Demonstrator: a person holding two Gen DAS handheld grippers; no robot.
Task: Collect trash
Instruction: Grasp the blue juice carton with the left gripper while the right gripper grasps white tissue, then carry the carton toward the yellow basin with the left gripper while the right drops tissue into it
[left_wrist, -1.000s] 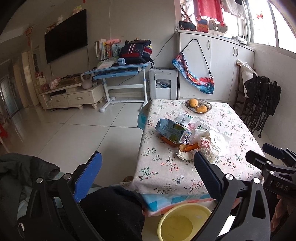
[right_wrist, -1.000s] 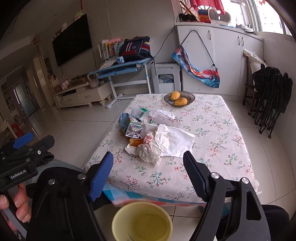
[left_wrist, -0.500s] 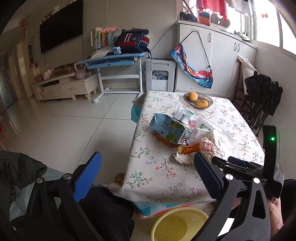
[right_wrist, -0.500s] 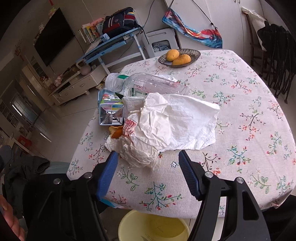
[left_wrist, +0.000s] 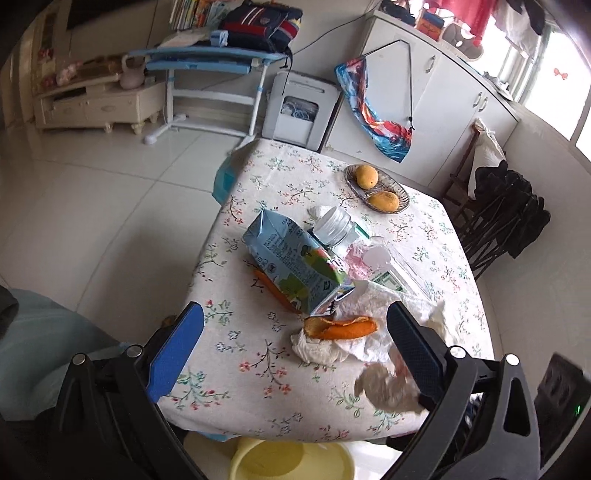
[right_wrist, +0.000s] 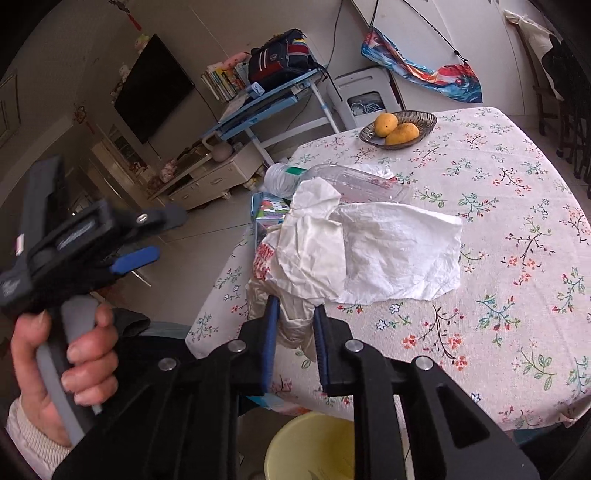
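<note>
A yellow bucket (right_wrist: 314, 446) sits below the tabletop's (right_wrist: 517, 206) near edge, cut off by the bottom of both views. The milk carton (right_wrist: 267, 214) is mostly hidden behind crumpled white paper (right_wrist: 369, 251). The left gripper (right_wrist: 147, 236) is motion-blurred in the right wrist view.

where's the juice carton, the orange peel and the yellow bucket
juice carton (left_wrist: 295, 264), left wrist view, on its blue printed side panel
orange peel (left_wrist: 341, 326), left wrist view, on the middle of the curled strip lying on the tissue
yellow bucket (right_wrist: 314, 448), right wrist view, on its inner wall below the table edge
</note>
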